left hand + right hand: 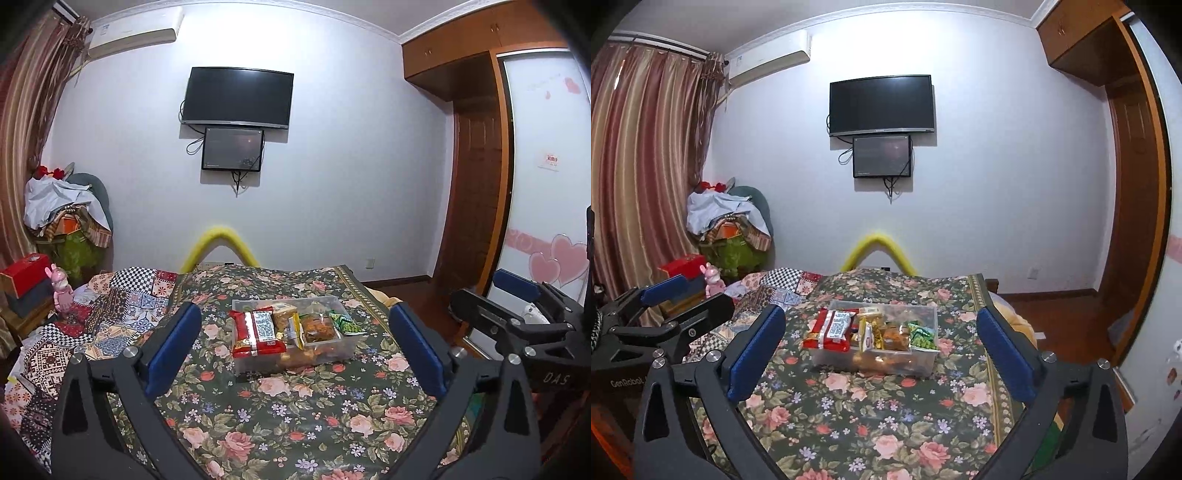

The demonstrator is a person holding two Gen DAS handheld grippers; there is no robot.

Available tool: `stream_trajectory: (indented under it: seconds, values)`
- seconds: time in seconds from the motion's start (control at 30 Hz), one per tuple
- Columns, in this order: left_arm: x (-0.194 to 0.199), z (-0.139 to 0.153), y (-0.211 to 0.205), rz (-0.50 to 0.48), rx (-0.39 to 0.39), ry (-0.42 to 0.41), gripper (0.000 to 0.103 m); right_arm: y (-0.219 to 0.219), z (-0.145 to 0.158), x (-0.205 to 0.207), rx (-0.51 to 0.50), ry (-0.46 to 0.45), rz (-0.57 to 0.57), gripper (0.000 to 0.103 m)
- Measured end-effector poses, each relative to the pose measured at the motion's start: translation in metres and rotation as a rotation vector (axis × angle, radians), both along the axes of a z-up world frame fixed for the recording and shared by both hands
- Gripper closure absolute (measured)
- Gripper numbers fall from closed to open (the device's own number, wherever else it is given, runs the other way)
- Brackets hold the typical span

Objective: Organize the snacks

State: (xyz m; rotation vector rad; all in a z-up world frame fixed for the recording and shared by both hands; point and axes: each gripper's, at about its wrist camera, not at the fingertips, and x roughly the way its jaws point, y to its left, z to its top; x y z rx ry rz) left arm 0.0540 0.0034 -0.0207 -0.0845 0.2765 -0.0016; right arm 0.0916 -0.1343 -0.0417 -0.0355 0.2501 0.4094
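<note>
A clear plastic box [332, 354] stands on the flower-patterned cloth [295, 417], holding several snack packets. A red packet [256, 334] lies at its left end, yellow ones [284, 317] in the middle and a green one [345, 325] at the right. My left gripper [293, 308] is open, well short of the box, with nothing between its blue pads [173, 347]. My right gripper [880, 311] is likewise open and empty, facing the same box [905, 363] with its red packet [831, 332]. Each gripper shows at the other view's edge: the right gripper [476, 288] and the left gripper [707, 291].
A patchwork quilt [110, 314] lies left of the cloth. A pink toy figure [61, 288] and a red box [24, 273] stand beyond it, before a pile of things by the curtain. A yellow foam arch [221, 243] rises behind the bed. A wardrobe [543, 184] stands right.
</note>
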Motion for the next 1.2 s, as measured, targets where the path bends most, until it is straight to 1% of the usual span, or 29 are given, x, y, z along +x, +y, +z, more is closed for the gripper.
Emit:
stream_trajectory:
  seconds: [0.63,1.2]
  values:
    - [-0.0052,0.0049,-0.0030,0.000,0.027,-0.013,0.000,-0.0034,0.0019,-0.0019,0.006,0.000,-0.011,0.000]
    - [-0.0023,0.0041,-0.0027,-0.016,0.019,-0.011,0.000,-0.0031,0.0045,-0.0039,0.010,-0.001,-0.016,0.000]
